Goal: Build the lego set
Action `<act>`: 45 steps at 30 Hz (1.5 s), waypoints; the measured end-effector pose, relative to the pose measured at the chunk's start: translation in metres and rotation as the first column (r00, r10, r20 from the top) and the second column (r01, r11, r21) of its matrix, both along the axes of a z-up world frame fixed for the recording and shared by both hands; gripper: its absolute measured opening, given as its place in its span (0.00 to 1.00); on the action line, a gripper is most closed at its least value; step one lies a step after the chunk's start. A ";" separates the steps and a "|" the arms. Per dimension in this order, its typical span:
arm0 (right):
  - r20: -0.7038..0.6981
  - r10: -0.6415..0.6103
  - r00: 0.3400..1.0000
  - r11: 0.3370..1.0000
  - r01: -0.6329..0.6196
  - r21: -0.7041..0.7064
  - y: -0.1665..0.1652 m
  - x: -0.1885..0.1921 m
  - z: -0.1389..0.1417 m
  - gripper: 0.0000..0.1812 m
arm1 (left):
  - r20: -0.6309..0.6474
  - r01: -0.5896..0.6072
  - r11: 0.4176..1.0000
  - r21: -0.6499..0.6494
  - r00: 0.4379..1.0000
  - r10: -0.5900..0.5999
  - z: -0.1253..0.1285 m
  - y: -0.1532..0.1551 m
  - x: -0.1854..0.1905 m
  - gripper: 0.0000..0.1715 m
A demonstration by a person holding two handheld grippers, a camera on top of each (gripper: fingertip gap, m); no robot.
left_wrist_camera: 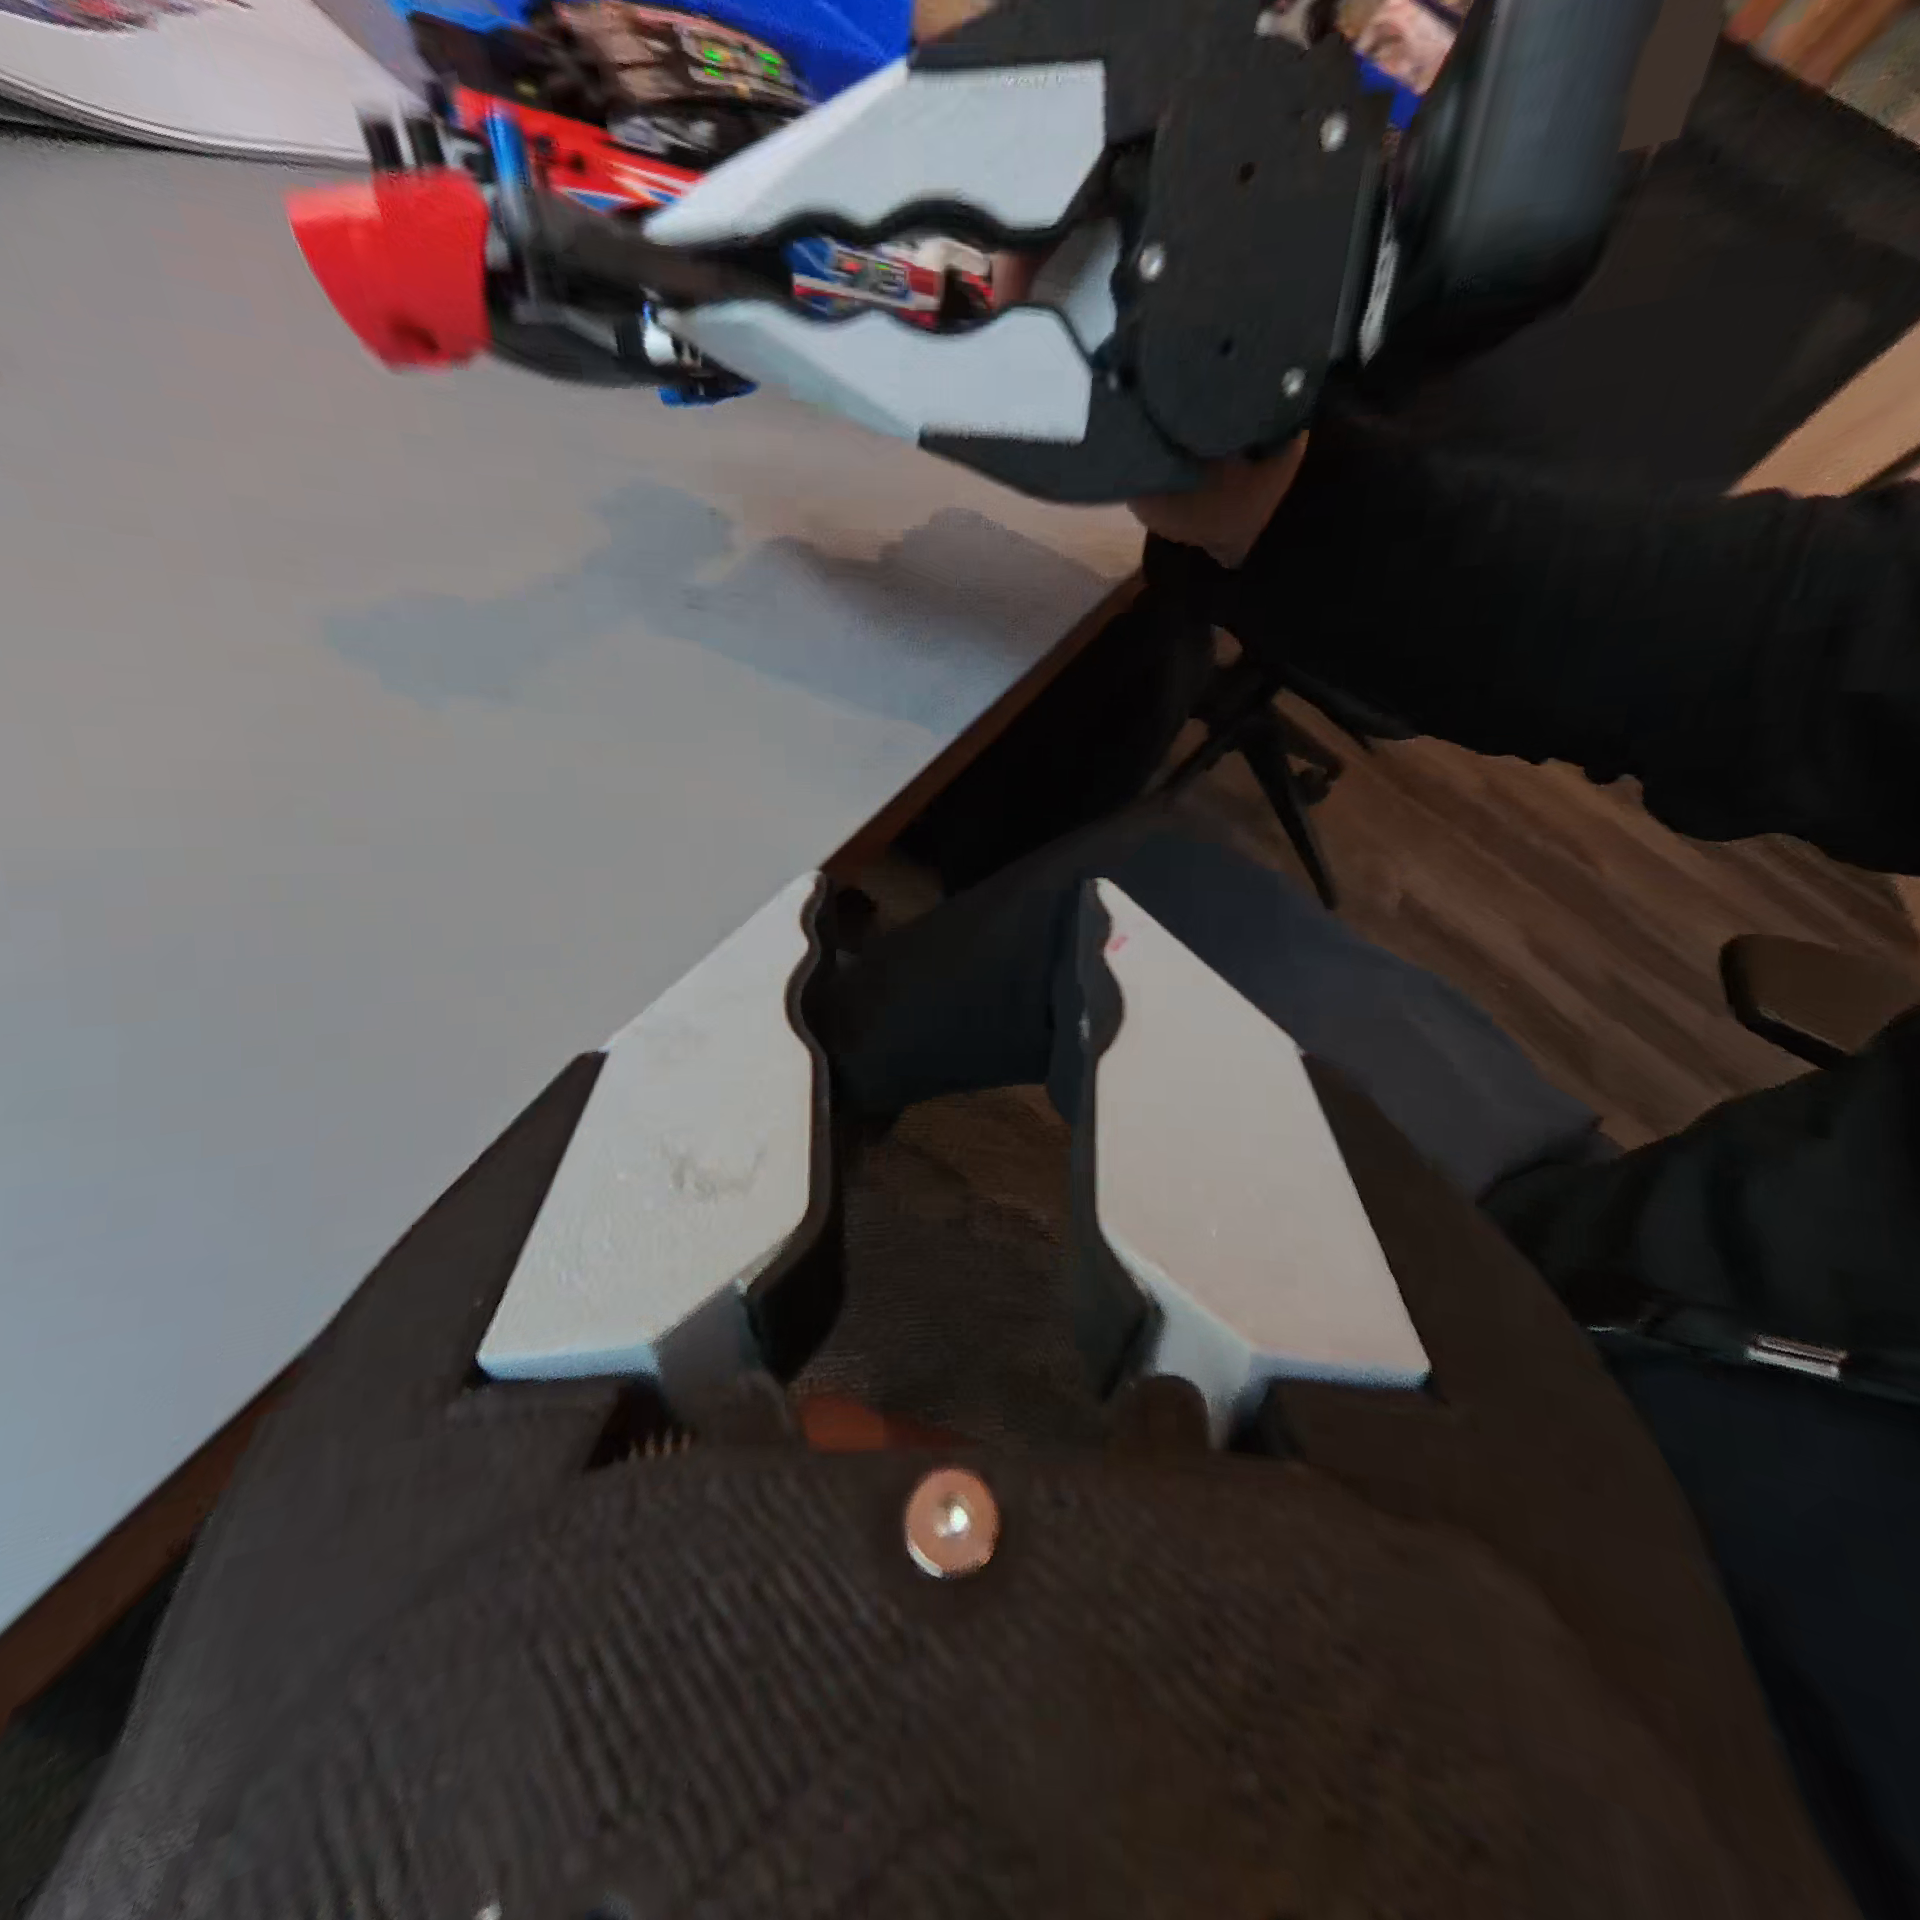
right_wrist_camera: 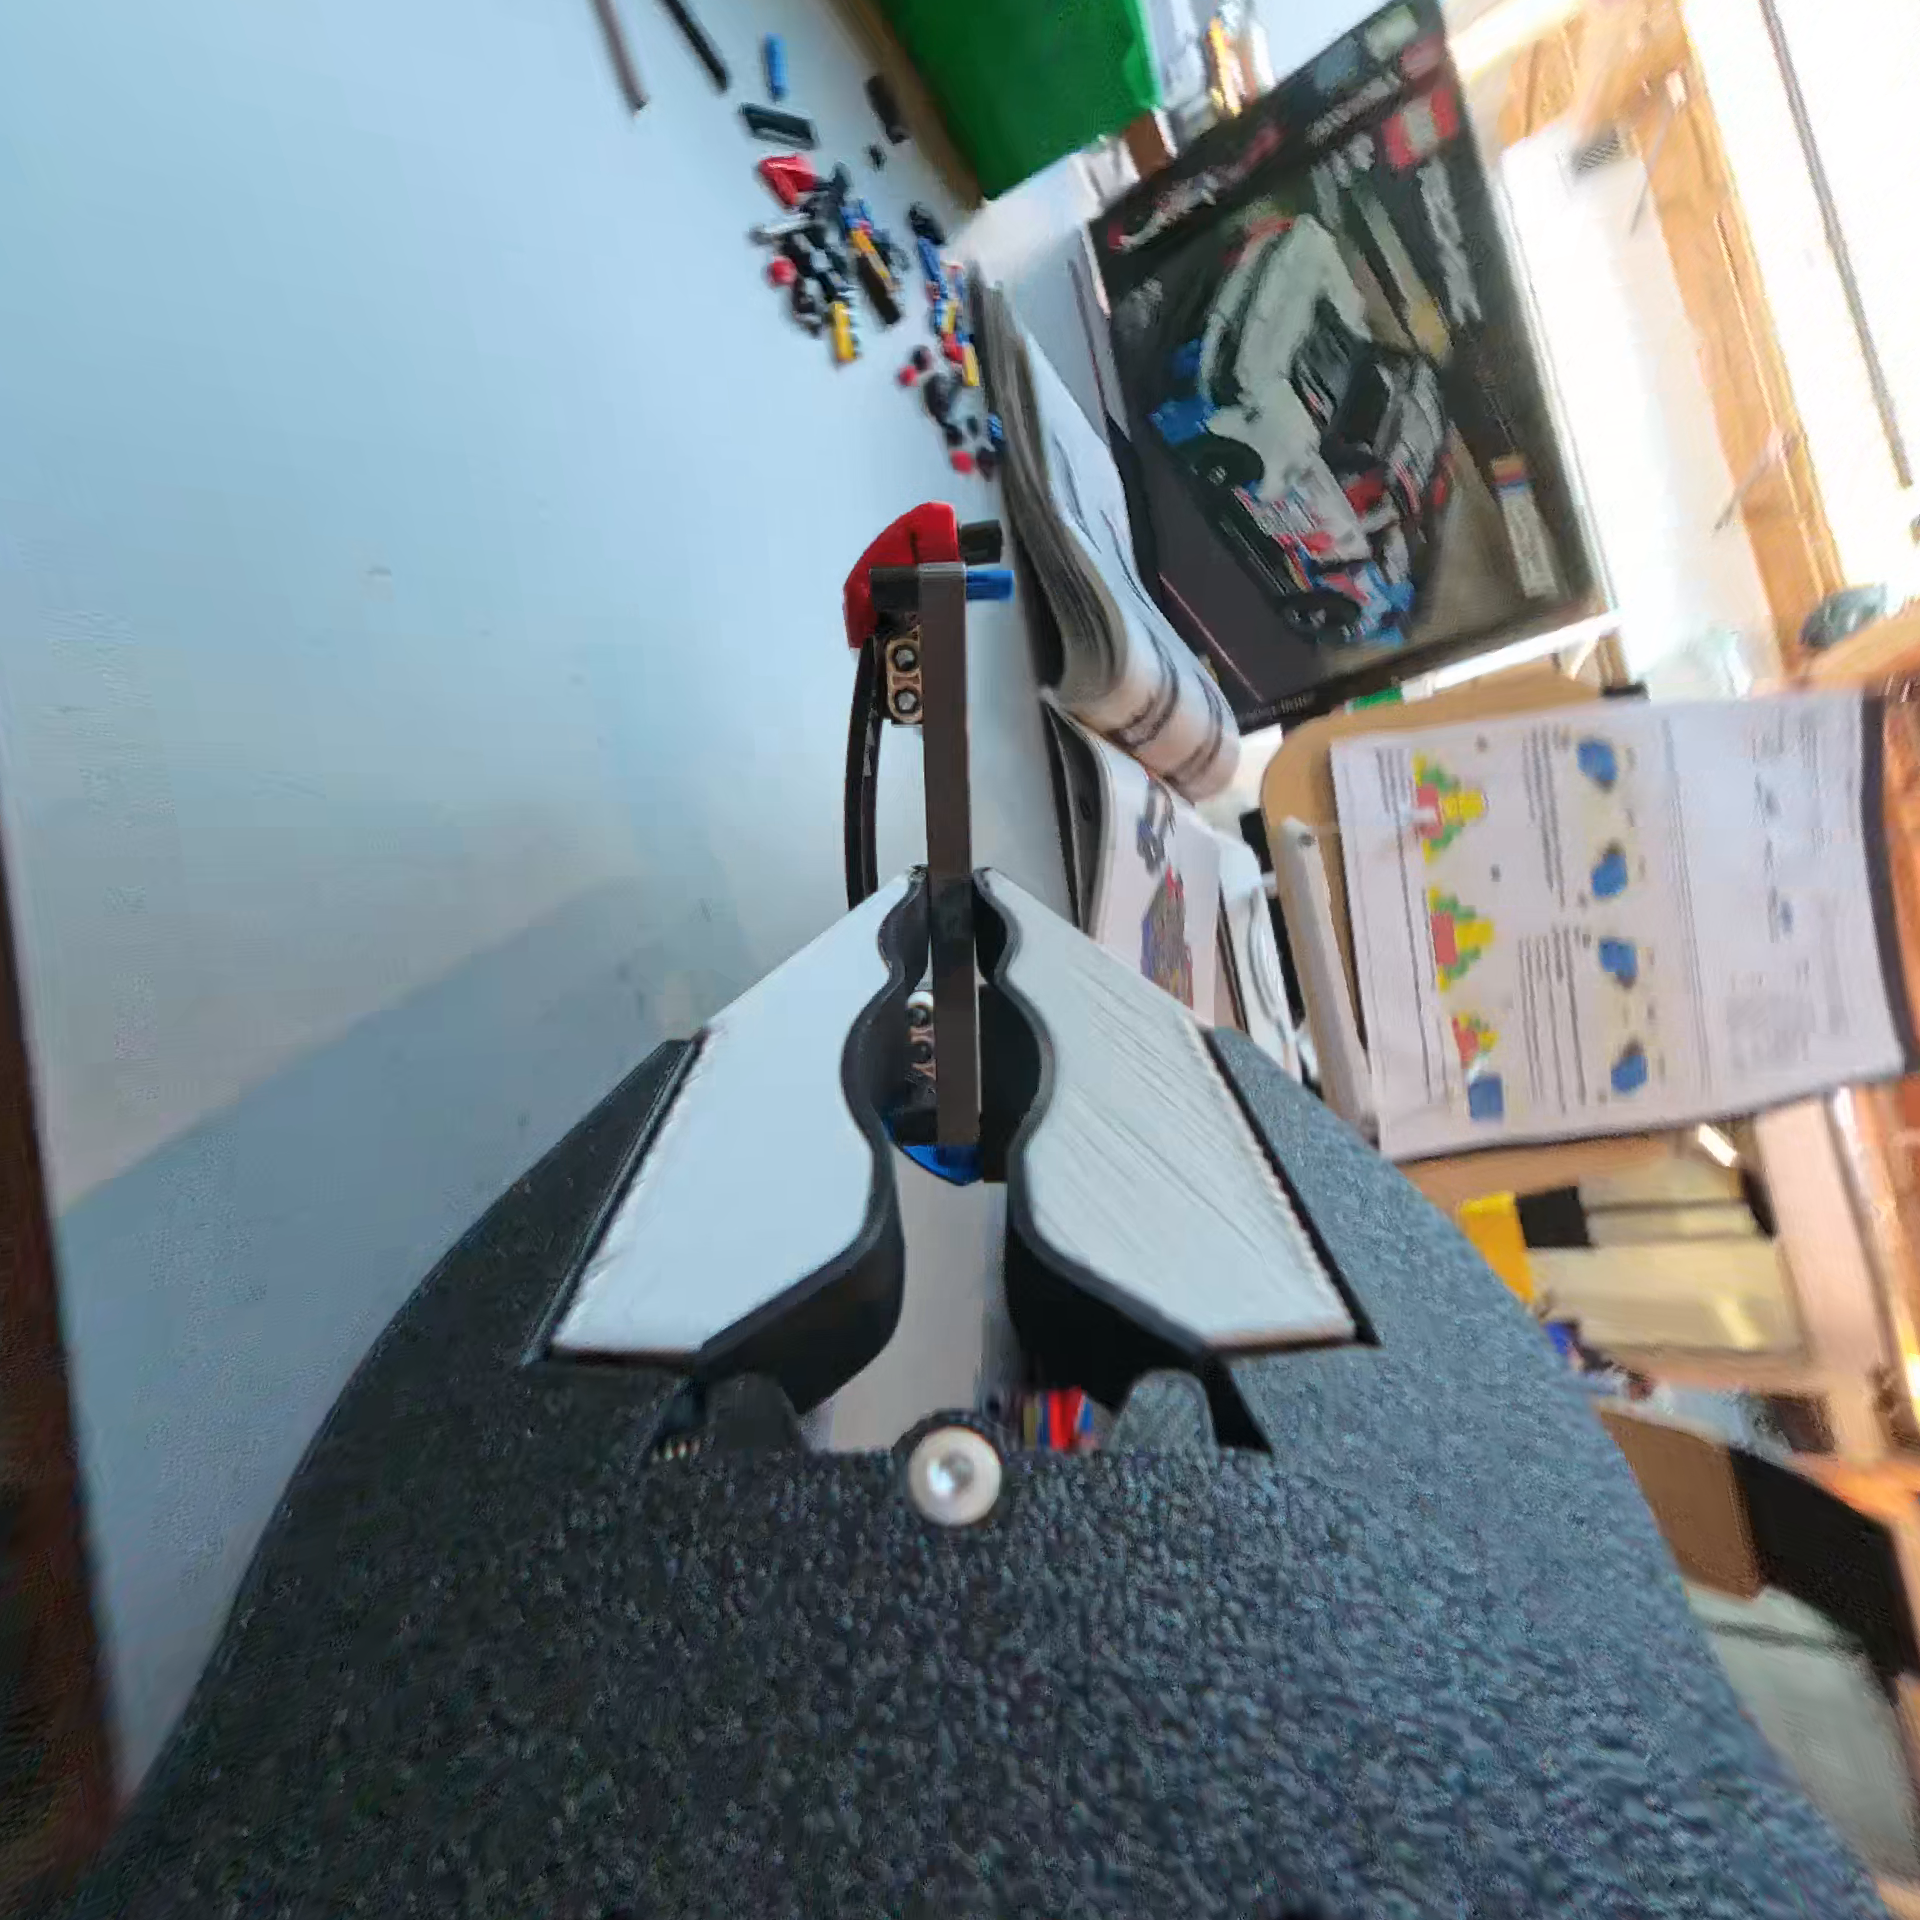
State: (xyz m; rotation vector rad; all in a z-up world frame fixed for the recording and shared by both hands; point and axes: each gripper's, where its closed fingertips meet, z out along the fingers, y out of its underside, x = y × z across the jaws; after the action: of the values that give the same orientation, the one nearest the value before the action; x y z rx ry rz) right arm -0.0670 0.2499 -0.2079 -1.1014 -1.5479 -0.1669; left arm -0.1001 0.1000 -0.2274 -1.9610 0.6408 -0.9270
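My right tool [right_wrist_camera: 948, 896] is clamped on a long dark beam [right_wrist_camera: 948, 790] of the part-built lego assembly [left_wrist_camera: 582, 239], gripping it near the fingertips so that most of the beam sticks out ahead. At its far end sit a red curved piece [right_wrist_camera: 902, 569], a blue pin [right_wrist_camera: 987, 584] and a thin black hose [right_wrist_camera: 860, 769] that loops back toward me. The assembly hangs in the air above the grey surface [left_wrist_camera: 312, 727], not resting on it.

My left tool [left_wrist_camera: 954, 914] is open and holds nothing; it sits low at the near edge of the surface, well apart from the assembly.

I judge the step in hand to be presenting the assembly so that the next piece can go on. To do it well, I want the beam held firm and level, since a grip this close to the tips could let it swivel when a piece is pressed in. It would be safer to lower the assembly until it bears on the surface before pushing anything.

The loose pieces [right_wrist_camera: 883, 260] lie far off by the instruction booklet [right_wrist_camera: 1091, 540] and the set's box [right_wrist_camera: 1340, 343], so my left tool has to travel there, pick 1 piece squarely, and bring it back in line with its hole. Which piece comes next I cannot tell; the views are blurred.
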 end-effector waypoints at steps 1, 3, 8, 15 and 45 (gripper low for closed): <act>0.038 0.046 0.998 0.999 -0.047 0.018 0.001 -0.013 -0.010 0.04 | -0.026 -0.031 0.999 0.007 0.999 0.031 0.001 0.007 -0.012 0.26; 0.111 0.140 0.984 0.990 -0.143 0.019 -0.004 -0.029 -0.030 0.05 | -0.083 -0.095 0.995 0.028 0.992 0.097 0.003 0.022 -0.035 0.27; 0.172 0.221 0.960 0.975 -0.220 -0.023 -0.016 -0.022 -0.046 0.20 | -0.115 -0.170 0.985 0.036 0.978 0.173 0.010 0.058 -0.070 0.27; 0.039 0.026 0.999 0.968 -0.015 -0.251 0.005 0.033 -0.032 0.17 | -0.178 -0.111 0.994 -0.013 0.978 0.107 -0.011 0.094 -0.062 0.35; -0.297 -0.031 0.955 0.961 -0.053 -0.272 0.023 0.035 -0.009 0.02 | -0.302 -0.172 0.980 0.098 0.933 0.195 -0.024 0.114 -0.076 0.30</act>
State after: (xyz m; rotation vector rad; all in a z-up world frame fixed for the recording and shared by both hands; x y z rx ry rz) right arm -0.0317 0.2729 -0.2167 -1.2718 -1.3284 0.2246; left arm -0.1764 0.2137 -0.2511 -2.0814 0.6421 -0.4774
